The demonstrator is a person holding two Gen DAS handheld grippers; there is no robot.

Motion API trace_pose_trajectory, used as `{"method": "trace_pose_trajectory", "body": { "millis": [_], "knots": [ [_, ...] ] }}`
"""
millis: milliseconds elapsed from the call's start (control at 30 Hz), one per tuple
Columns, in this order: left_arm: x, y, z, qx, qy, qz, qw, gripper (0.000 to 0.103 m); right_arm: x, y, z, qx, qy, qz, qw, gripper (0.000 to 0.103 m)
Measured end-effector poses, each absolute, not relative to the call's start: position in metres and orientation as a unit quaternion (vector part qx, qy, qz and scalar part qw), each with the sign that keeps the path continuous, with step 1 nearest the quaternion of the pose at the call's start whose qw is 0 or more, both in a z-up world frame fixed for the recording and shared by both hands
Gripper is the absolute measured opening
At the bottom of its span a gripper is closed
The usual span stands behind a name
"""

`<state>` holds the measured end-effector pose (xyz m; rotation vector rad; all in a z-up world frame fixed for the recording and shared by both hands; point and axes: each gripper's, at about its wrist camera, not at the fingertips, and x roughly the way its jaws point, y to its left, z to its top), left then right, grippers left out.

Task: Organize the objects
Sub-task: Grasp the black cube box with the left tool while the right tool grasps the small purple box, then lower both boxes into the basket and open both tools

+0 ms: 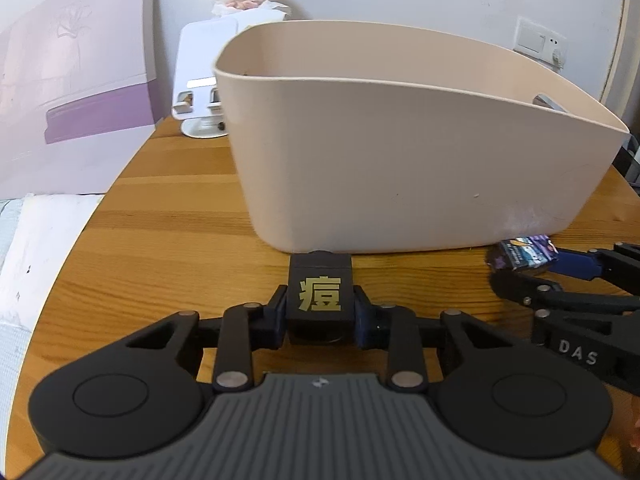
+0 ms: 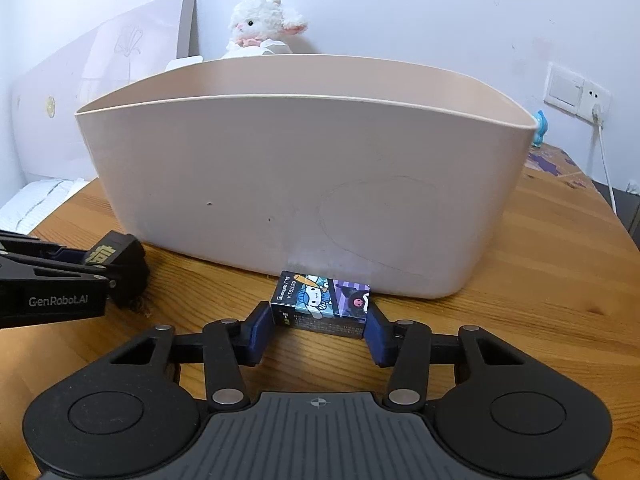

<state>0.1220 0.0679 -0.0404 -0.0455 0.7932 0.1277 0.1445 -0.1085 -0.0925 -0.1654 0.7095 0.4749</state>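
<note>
Two items gripped, none binned yet. Your left hand-held gripper (image 1: 320, 312) pinches black box (image 1: 320, 294) with gold character; your right hand-held gripper (image 2: 319, 330) pinches cartoon-print box (image 2: 320, 304). Both boxes sit low on counter (image 2: 540, 280), just before beige bin (image 2: 280, 184). Bin contents mostly hidden. Left to do, by my read: lift, drop both in.

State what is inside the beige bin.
Only a curved metal piece shows above the beige bin's far rim. The near wall covers the bin's floor, so any other contents cannot be seen.
</note>
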Motion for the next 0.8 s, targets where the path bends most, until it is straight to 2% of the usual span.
{"method": "trace_pose_trajectory", "body": {
  "millis": [333,800],
  "knots": [
    [0.098,0.059,-0.021,0.005,0.367,0.026,0.93,0.034,0.126,-0.131,-0.072,-0.071,0.336,0.246,0.906,0.045],
    [0.074,0.044,0.061,0.026,0.266,0.011,0.964,0.034,0.114,-0.154,0.012,-0.061,0.247,0.267,0.93,0.045]
  ]
}}
